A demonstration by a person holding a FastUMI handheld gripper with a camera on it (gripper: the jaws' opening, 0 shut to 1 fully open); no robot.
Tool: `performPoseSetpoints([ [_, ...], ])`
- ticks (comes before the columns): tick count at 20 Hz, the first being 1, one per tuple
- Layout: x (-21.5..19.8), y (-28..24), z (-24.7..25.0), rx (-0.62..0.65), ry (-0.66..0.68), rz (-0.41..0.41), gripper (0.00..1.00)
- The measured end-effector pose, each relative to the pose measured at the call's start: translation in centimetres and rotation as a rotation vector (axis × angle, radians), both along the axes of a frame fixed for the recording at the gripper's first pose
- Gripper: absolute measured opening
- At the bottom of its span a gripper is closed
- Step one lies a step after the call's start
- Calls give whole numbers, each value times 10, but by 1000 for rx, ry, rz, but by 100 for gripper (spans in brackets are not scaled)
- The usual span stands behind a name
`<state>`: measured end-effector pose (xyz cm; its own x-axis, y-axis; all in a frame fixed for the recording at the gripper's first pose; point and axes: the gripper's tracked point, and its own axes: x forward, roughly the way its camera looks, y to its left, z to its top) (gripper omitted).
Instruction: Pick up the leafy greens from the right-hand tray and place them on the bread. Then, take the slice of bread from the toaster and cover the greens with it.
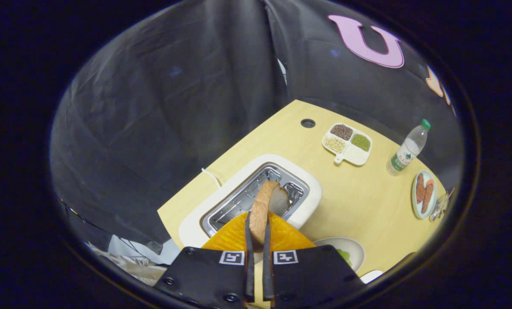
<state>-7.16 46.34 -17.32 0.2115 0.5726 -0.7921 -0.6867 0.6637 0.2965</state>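
My gripper [258, 223] is shut on the slice of bread [264, 206], which stands on edge between the two fingers with its brown crust towards me. The slice hangs above the slots of the white toaster [307, 201], clear of the metal grille. Below and to the right of the fingers lies a pale plate [356, 249] with leafy greens [345, 256] on it, partly hidden by the gripper body.
On the yellow table [359, 201] beyond the toaster stand a white divided dish of beans [347, 143], a plastic water bottle [407, 150] and a plate of sausages [424, 194]. A cable hole [307, 123] sits near the far edge. A white cord [210, 176] runs off the toaster's left side.
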Motion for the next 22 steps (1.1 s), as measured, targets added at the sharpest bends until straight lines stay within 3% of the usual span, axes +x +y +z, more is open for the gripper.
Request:
performPoseSetpoints([
  [12,8,-56,61,220,2,-152,10],
  [22,12,-126,41,230,5,-272,10],
])
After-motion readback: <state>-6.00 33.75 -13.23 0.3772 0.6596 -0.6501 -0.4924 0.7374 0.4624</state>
